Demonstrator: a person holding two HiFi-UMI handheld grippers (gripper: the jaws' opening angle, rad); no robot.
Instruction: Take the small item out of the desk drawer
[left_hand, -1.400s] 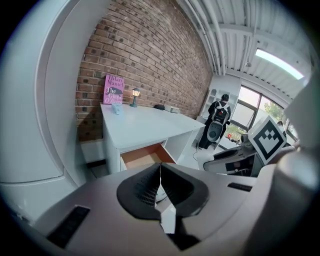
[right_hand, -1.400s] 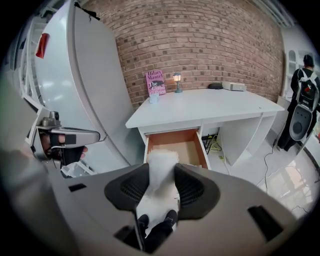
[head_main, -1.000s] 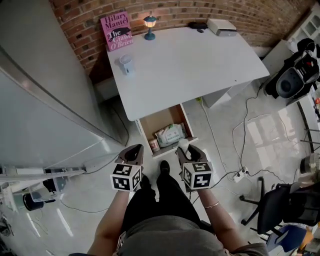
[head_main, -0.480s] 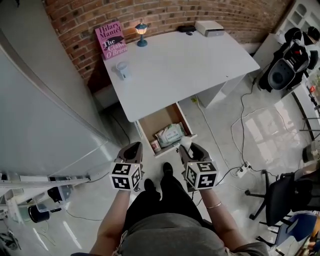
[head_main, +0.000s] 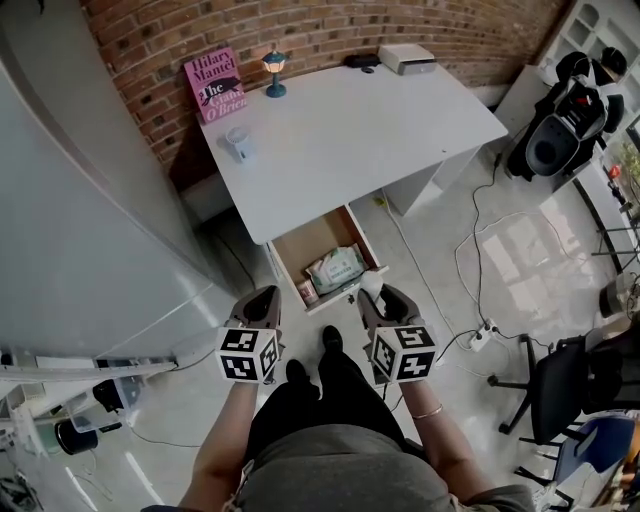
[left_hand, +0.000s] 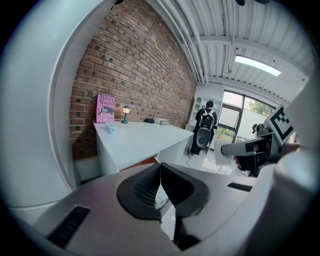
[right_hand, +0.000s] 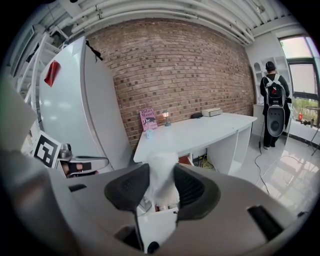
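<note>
the small white item (right_hand: 161, 172) is clamped between the two dark pads of the right hand-held gripper (right_hand: 162, 189), its top standing up above the jaws. up close it is blurred, so it may be a little bottle or a soft wad. in the head view it shows at the front right corner of the open drawer (head_main: 284, 268), held up in the gripper and not lying inside. the left hand-held gripper (left_hand: 160, 186) has its jaws together with nothing between them. it is held level with the right one, apart from it, both in front of the person's body and above the pale floor (head_main: 440, 270). inside the drawer a flat pale pack (head_main: 337, 268) lies toward the right side, and a small pot (head_main: 307, 292) stands in the front left corner; the rest of the brown bottom is bare. the drawer is pulled out from under the front edge of the white bench (head_main: 360, 140). on the bench a cup (head_main: 237, 146) stands near the left side, well apart from everything else. along the back edge a pink book (head_main: 213, 84) leans upright against the brick wall (head_main: 330, 25), with a small lit lamp (head_main: 274, 73) just beside it and a white box (head_main: 406, 58) farther right. a white cable (head_main: 470, 260) trails over the floor to the right of the bench, and a black chair (head_main: 570, 395) stands near the right edge.
</note>
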